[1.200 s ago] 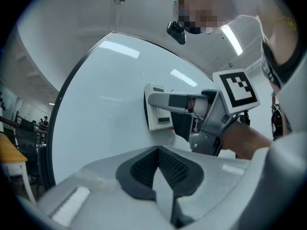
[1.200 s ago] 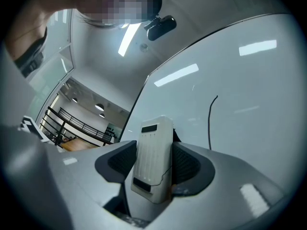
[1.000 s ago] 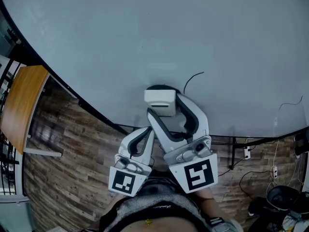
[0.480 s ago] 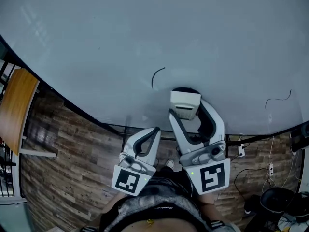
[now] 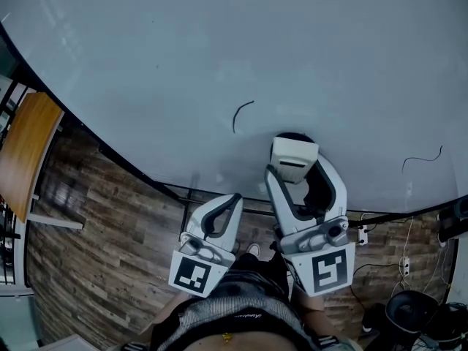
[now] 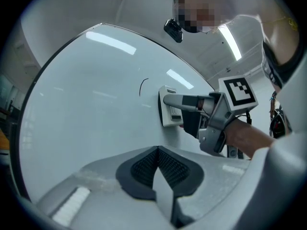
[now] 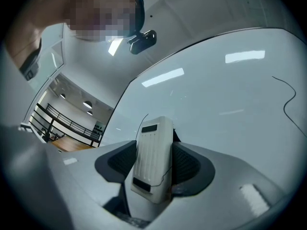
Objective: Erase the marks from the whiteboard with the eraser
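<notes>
While you hold the eraser (image 5: pixel 294 159) flat against the whiteboard (image 5: pixel 219 50), your right gripper (image 7: pixel 152 153) pinches it by both long sides, jaw pads tight on the white casing. The left gripper view shows the eraser's face flush on the board surface.

- Eraser position, head view: low on the board, close above the bottom edge, right of centre.
- Short curved mark (image 5: pixel 242 115): at about 10 o'clock from the eraser, near but apart from it. In the right gripper view a thin dark line rises just past the eraser's top left corner.
- Second mark (image 5: pixel 421 159), a thin wavy line: at 3 o'clock from the eraser, well apart, also near the bottom edge.
- Your left gripper (image 6: pixel 157 150): jaws pressed together, ribbed pads meeting, nothing between them. In the head view it sits at about 7 o'clock from the right gripper, tips near the board's bottom edge. It looks to be off the board.
- Both marker cubes face the head camera, just above your torso (image 5: pixel 234 320).

Surroundings: wood-plank floor (image 5: pixel 110 225) under the board, a wooden tabletop (image 5: pixel 25 159) at 9 o'clock, and cables (image 5: pixel 380 262) with a socket strip at 4 o'clock on the floor.
</notes>
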The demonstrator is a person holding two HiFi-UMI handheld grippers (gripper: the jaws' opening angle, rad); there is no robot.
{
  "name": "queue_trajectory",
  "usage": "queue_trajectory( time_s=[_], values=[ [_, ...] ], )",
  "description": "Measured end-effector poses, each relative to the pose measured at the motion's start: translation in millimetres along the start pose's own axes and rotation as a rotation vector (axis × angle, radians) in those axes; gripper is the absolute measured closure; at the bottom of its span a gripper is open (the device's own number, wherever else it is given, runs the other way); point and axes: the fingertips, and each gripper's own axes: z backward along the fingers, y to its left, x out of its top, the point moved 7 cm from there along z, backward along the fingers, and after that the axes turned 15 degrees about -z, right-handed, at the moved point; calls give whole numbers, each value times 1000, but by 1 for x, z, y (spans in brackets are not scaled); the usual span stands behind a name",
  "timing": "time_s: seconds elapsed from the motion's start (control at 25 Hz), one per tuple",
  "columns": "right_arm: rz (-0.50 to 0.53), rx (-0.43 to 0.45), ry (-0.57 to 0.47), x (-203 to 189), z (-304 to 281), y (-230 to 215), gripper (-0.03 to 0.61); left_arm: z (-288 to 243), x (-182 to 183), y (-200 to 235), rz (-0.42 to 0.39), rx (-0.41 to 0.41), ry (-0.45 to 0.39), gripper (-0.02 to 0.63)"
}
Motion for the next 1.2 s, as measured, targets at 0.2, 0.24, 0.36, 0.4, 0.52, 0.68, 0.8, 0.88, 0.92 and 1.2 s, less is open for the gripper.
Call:
queue_trajectory(
  time_s=[0.2, 0.24, 0.36, 0.4, 0.52, 0.68, 0.8, 0.88, 0.92, 1.2],
  values=[
    [-35, 80, -9, 7, -14, 15, 341, 8, 0, 6, -10, 36, 13, 611],
    [-37, 90, -6, 5, -20, 21, 341, 11, -2, 11, -9, 45, 15, 611],
    [-42, 114, 2, -3, -34, 31, 342, 16, -6, 24, -6, 76, 21, 611],
    [-45, 125, 4, -5, -39, 35, 342, 18, -7, 29, -6, 86, 22, 611],
    [-43, 164, 12, -12, -60, 64, 342, 35, -11, 53, -6, 109, 21, 611],
    [-50, 209, 20, -21, -81, 88, 342, 50, -13, 72, -10, 135, 16, 611],
    [-62, 234, 21, -26, -93, 99, 342, 56, -14, 86, -19, 155, 21, 611],
    [-63, 244, 19, -28, -100, 105, 342, 60, -14, 94, -26, 165, 24, 611],
    [-64, 245, 17, -28, -102, 108, 342, 62, -14, 98, -28, 169, 24, 611],
    [-98, 247, 4, -30, -103, 113, 342, 63, -15, 102, -46, 121, 18, 611]
  ],
)
